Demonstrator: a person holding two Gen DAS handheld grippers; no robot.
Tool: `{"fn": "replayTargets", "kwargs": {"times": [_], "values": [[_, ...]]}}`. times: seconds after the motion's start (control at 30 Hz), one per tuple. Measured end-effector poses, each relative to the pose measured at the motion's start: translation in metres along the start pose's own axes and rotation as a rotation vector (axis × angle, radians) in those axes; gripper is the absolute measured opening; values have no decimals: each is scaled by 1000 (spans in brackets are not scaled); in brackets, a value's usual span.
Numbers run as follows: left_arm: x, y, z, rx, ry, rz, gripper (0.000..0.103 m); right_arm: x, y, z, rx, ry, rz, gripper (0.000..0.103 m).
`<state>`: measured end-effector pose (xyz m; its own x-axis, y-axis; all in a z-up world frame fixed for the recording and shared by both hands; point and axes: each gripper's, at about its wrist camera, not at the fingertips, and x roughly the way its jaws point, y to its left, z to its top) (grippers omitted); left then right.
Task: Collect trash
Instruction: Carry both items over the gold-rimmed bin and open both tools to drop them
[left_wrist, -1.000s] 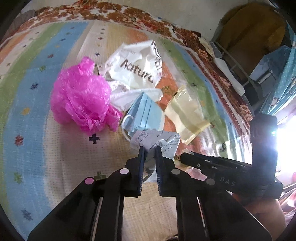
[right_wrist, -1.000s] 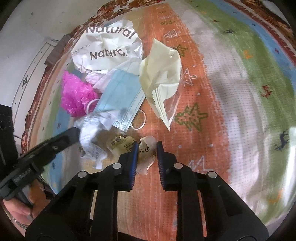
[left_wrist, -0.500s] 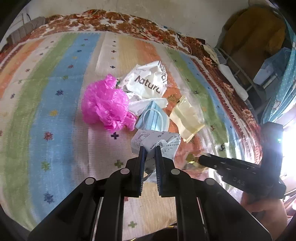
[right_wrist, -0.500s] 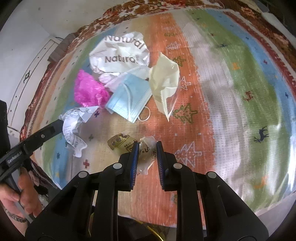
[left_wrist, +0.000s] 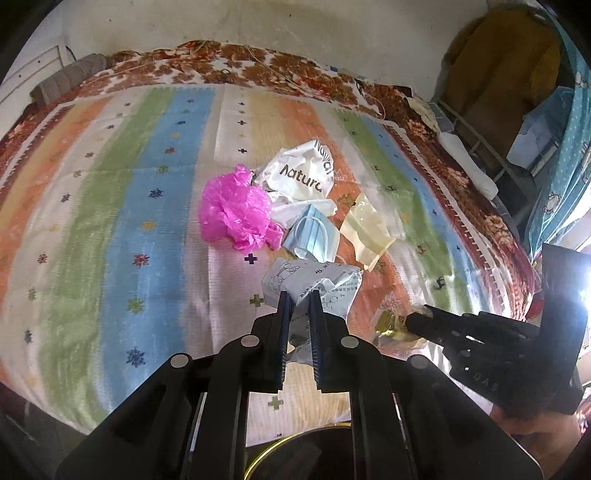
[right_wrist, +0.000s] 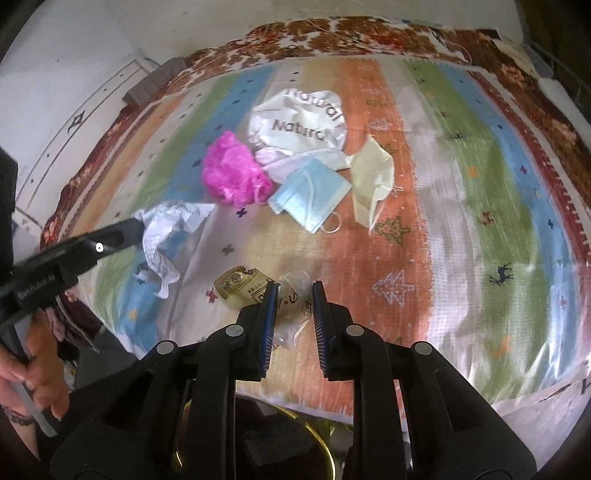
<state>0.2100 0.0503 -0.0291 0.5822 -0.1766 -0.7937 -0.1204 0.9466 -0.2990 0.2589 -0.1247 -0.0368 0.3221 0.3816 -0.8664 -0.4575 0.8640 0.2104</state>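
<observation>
My left gripper is shut on a crumpled printed paper, lifted above the striped bedspread. My right gripper is shut on a clear and gold snack wrapper, also held off the bed. The same paper hangs from the left gripper at the left of the right wrist view. On the bed lie a pink plastic bag, a white "Natural" bag, a blue face mask and a pale yellow pouch.
A dark bin with a gold rim shows below the grippers at the bed's near edge; the bin rim also appears in the right wrist view. A flowered blanket borders the far side. Furniture and a blue curtain stand at right.
Both grippers have risen and pulled back toward the bed's near edge, each carrying its piece. The trash pile looks smaller and farther away, and the bin rim has come into view below.
</observation>
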Motion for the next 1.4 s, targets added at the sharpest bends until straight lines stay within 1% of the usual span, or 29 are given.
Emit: {"fn": "replayTargets", "kwargs": {"times": [0.1, 0.17, 0.33, 0.57, 0.87, 1.17, 1.4], "values": [[-9, -3, -3, 19, -10, 11, 10, -9, 8, -4, -26, -13, -10, 18], [-14, -3, -6, 11, -6, 13, 10, -17, 13, -8, -44, -21, -22, 18], [-29, -5, -12, 0, -13, -9, 10, -32, 18, -18, -52, -35, -28, 18], [-51, -11, -25, -2, -22, -33, 10, -70, 27, -35, -83, -99, -27, 18], [-72, -15, -44, -14, -35, -50, 10, -100, 43, -62, -124, -140, -29, 18], [-85, -21, -67, -13, -39, -59, 10, -115, 49, -88, -136, -144, -16, 18], [-92, -26, -88, -6, -32, -62, 10, -118, 53, -110, -143, -133, -26, 18]]}}
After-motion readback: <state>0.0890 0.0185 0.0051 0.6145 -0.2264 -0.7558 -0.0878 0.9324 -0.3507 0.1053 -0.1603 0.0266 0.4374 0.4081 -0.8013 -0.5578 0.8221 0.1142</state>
